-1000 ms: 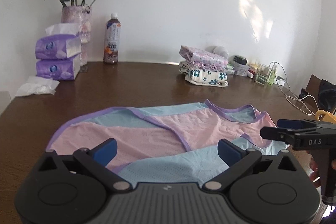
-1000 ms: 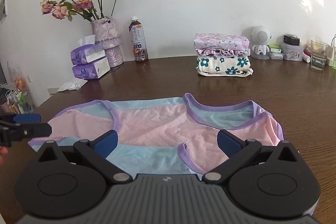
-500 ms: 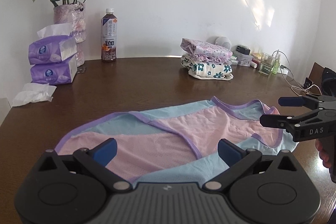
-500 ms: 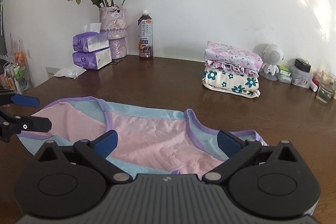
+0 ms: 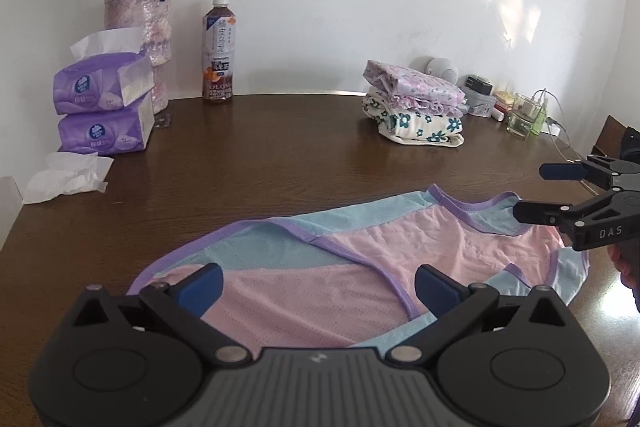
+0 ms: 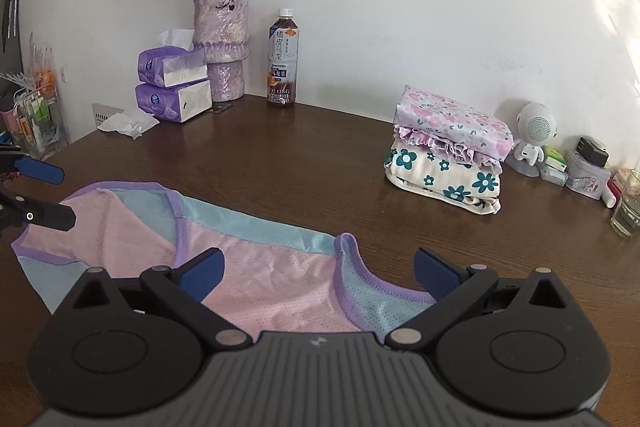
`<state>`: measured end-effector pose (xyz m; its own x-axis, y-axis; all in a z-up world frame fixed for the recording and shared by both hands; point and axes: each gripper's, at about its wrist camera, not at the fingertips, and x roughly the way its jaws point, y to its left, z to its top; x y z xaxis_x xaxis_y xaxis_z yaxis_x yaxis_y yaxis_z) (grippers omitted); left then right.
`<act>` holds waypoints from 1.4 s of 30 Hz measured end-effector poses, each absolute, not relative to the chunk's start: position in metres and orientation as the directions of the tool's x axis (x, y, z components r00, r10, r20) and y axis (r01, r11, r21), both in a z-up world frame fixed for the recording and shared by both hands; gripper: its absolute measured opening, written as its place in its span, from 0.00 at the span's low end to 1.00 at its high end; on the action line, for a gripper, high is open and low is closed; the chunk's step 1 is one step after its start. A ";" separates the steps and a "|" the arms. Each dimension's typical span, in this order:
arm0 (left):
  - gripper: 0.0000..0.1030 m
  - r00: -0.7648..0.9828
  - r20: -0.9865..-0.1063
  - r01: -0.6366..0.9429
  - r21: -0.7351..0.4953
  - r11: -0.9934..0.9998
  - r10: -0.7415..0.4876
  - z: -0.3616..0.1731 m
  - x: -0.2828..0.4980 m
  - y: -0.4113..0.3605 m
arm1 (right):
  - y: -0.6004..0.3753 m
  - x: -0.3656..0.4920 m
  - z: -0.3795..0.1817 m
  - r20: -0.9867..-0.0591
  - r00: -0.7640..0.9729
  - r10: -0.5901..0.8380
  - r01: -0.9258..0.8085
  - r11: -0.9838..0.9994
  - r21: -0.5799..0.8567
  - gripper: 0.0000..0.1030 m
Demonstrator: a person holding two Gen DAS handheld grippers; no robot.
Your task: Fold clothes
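Pink-and-blue mesh garment (image 5: pixel 360 267), lilac-bound, flat on brown wooden table (image 5: pixel 280 155); textured lilac vase (image 6: pixel 221 47) of dried roses at eleven o'clock; left gripper (image 5: pixel 318 285) and right gripper (image 6: pixel 318 273) fingers apart, empty.

Open bench in the middle, clutter along the back edge

Bare bench (image 6: pixel 320 163) runs wide between the garment (image 5: pixel 360 267) and the back wall, free for a tool to pass. At the back stand the tissue packs (image 6: pixel 174 83), vase (image 6: pixel 222 47) and bottle (image 6: pixel 283 63) to the left, the folded stack (image 6: pixel 448 155) to the right, and small items (image 6: pixel 576 163) and a glass (image 6: pixel 628 207) beyond it. A crumpled tissue (image 5: pixel 66 177) lies near the left edge.
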<state>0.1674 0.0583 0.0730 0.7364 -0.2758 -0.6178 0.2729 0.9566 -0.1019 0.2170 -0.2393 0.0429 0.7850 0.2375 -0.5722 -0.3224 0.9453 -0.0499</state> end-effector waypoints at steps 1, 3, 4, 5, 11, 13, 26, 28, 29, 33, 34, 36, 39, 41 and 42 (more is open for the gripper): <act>0.99 0.739 -0.617 0.271 -0.098 0.958 -0.272 0.073 0.169 0.060 | -0.240 0.220 0.043 -0.577 0.780 0.241 -0.325 0.945 -0.046 1.00; 0.99 0.737 -0.619 0.268 -0.098 0.958 -0.270 0.075 0.172 0.062 | -0.240 0.225 0.041 -0.588 0.771 0.244 -0.328 0.944 -0.039 1.00; 0.99 0.736 -0.621 0.266 -0.102 0.959 -0.270 0.075 0.174 0.064 | -0.240 0.228 0.040 -0.592 0.768 0.244 -0.329 0.943 -0.039 1.00; 0.98 0.735 -0.622 0.266 -0.102 0.959 -0.270 0.077 0.177 0.065 | -0.240 0.231 0.040 -0.594 0.766 0.243 -0.330 0.943 -0.039 1.00; 0.94 0.740 -0.616 0.299 -0.057 0.953 -0.269 0.094 0.190 0.067 | -0.241 0.248 0.045 -0.595 0.763 0.254 -0.371 0.925 -0.081 1.00; 0.95 0.744 -0.609 0.320 -0.034 0.947 -0.273 0.104 0.195 0.067 | -0.243 0.254 0.054 -0.592 0.757 0.277 -0.404 0.910 -0.091 1.00; 0.96 0.713 -0.661 0.562 0.343 0.752 -0.232 0.147 0.239 0.032 | -0.213 0.308 0.109 -0.703 0.672 0.231 -0.630 0.678 -0.379 0.99; 0.96 0.665 -0.698 0.623 0.322 0.713 -0.265 0.137 0.245 0.024 | -0.207 0.315 0.100 -0.726 0.651 0.222 -0.649 0.658 -0.381 0.99; 0.96 0.642 -0.716 0.648 0.314 0.694 -0.275 0.130 0.248 0.020 | -0.206 0.318 0.094 -0.737 0.637 0.227 -0.662 0.652 -0.370 0.99; 0.96 0.558 -0.776 0.713 0.265 0.649 -0.296 0.100 0.259 0.003 | -0.202 0.329 0.060 -0.784 0.583 0.214 -0.700 0.622 -0.351 0.98; 0.96 0.539 -0.789 0.720 0.251 0.647 -0.295 0.093 0.264 0.000 | -0.203 0.333 0.054 -0.793 0.571 0.211 -0.704 0.623 -0.341 0.96; 0.95 0.510 -0.811 0.720 0.221 0.658 -0.285 0.083 0.279 -0.003 | -0.206 0.341 0.046 -0.810 0.545 0.216 -0.716 0.623 -0.315 0.81; 0.89 0.473 -0.838 0.708 0.178 0.684 -0.271 0.069 0.301 -0.004 | -0.213 0.352 0.037 -0.833 0.503 0.230 -0.734 0.623 -0.271 0.77; 0.79 0.448 -0.853 0.701 0.148 0.698 -0.269 0.061 0.314 0.000 | -0.218 0.360 0.030 -0.847 0.474 0.240 -0.745 0.622 -0.241 0.71; 0.72 0.436 -0.860 0.696 0.134 0.705 -0.267 0.057 0.321 0.002 | -0.220 0.363 0.028 -0.854 0.459 0.246 -0.752 0.620 -0.226 0.63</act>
<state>0.3210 0.0020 0.0566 0.4358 -0.2671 -0.8595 0.6963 0.7052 0.1339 0.3634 -0.2201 0.0276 0.4592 0.2456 -0.8537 -0.7517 0.6196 -0.2260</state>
